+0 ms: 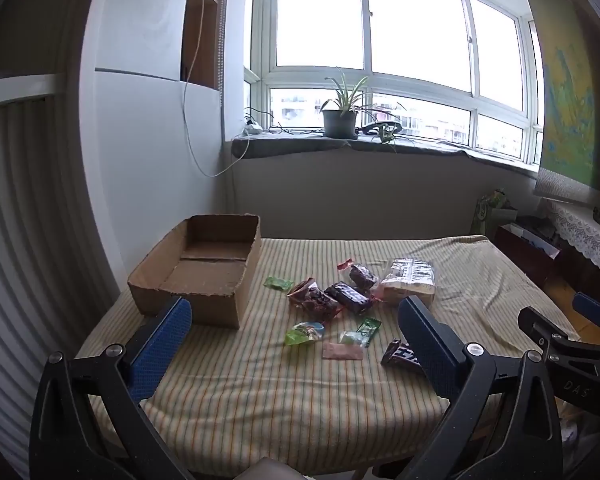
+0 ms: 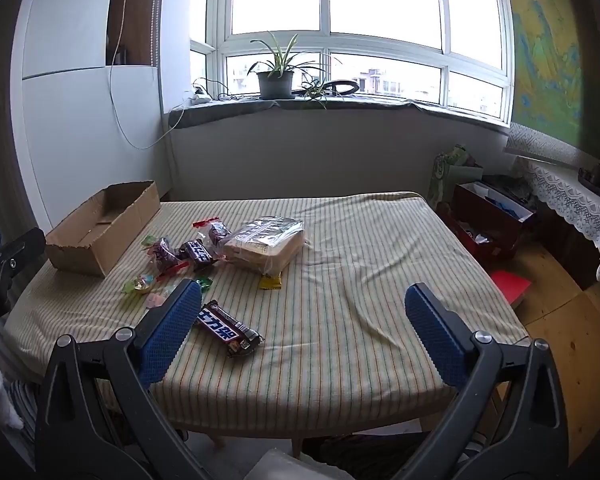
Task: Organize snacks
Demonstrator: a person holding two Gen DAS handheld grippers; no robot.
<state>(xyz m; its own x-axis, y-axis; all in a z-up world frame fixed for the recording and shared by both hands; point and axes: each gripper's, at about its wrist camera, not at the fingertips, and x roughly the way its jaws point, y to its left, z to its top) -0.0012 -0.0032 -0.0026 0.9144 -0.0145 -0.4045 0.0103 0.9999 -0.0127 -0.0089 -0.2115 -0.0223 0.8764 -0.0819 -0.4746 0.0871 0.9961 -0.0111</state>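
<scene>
Left gripper (image 1: 296,332): jaws held wide, nothing gripped.
Right gripper (image 2: 304,316): likewise wide and empty.
Snacks (image 1: 348,298): scattered on the striped cloth (image 1: 260,380), beside the cardboard box (image 1: 204,272).
Progress: nothing boxed (box seen empty); everything left.
Obscured: chocolate bar (image 2: 228,326) partly covered; small wrappers unreadable.

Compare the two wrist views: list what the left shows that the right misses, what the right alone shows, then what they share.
Left wrist only: the pink flat packet near the green candies, and the right claw seen from the side.
Right wrist only: the yellow packet below the clear bag, and the red book on the floor.
Both: the cardboard box, with nothing in it, the dark chocolate bar nearest the camera, and the clear bag of biscuits on the striped tablecloth.
</scene>
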